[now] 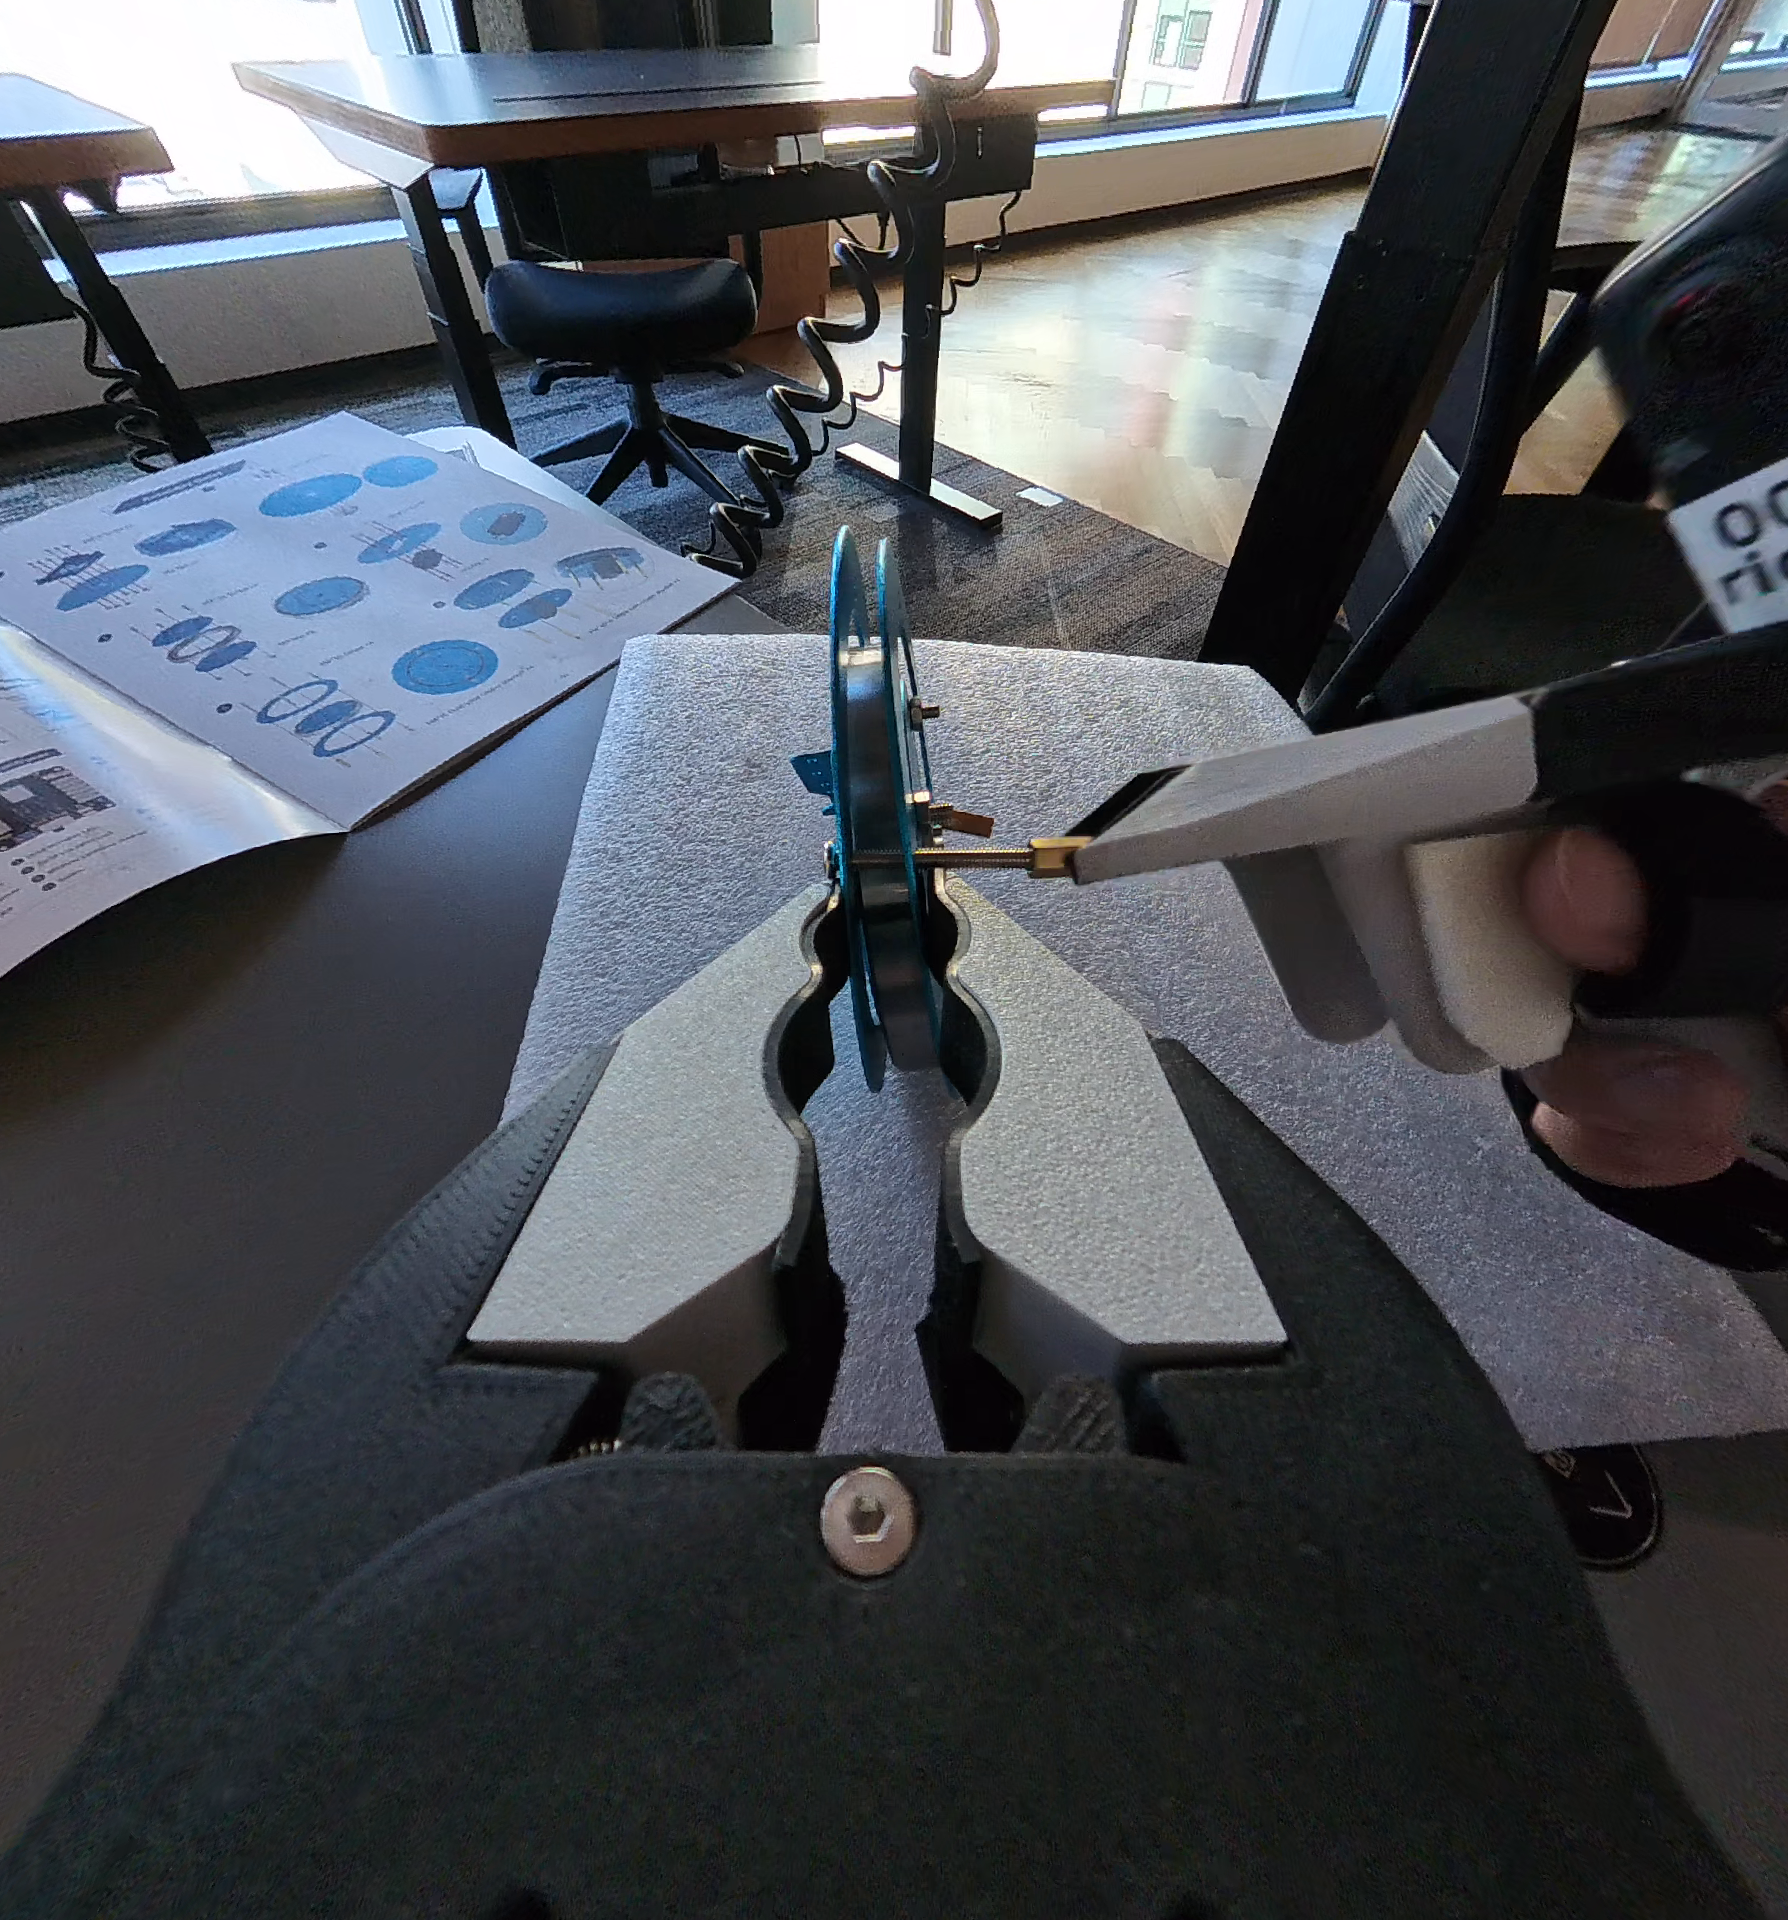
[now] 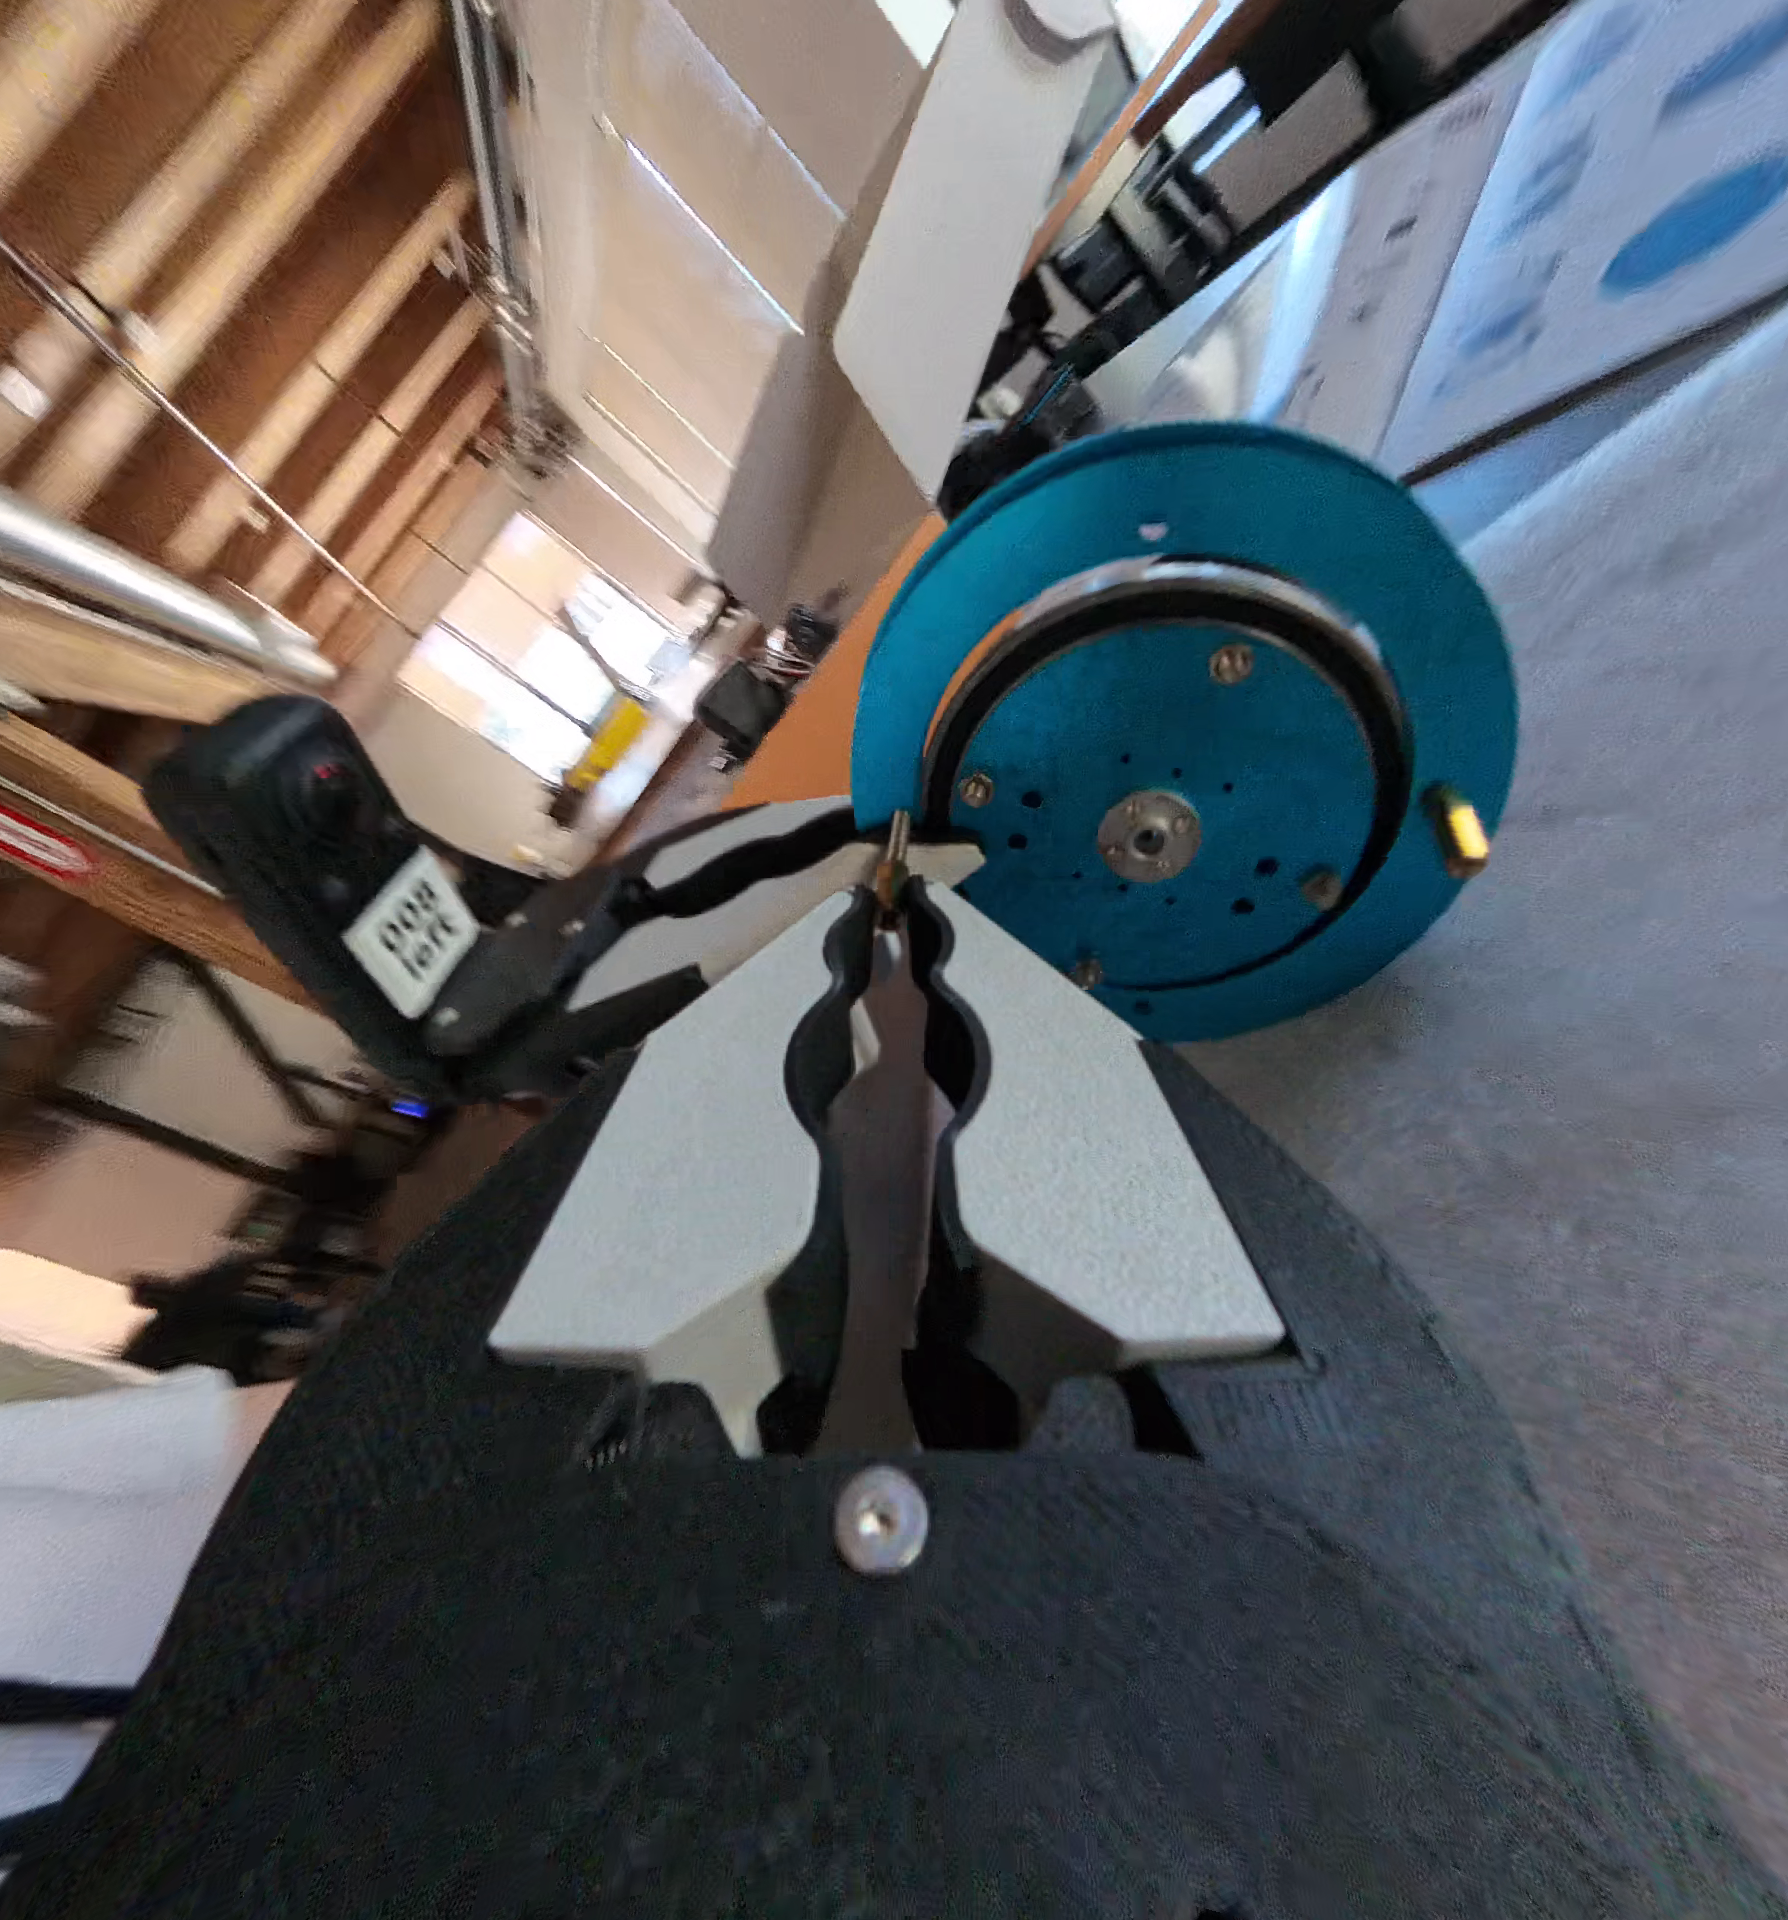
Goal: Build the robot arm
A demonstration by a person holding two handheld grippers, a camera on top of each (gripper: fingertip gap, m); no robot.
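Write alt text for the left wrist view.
The left tool clamps a blue disc assembly upright on a grey foam sheet, while the right tool holds a brass standoff against its side.

Booklet (image 1: 277, 623) left of foam sheet (image 1: 1233, 1039)

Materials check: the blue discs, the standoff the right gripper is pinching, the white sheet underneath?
Blue discs: matte, likely acrylic or painted board; thin, drilled. Standoff: brass-looking, yellow metallic shine, threaded steel-grey shank. White sheet: foam packing sheet by its pebbled texture.
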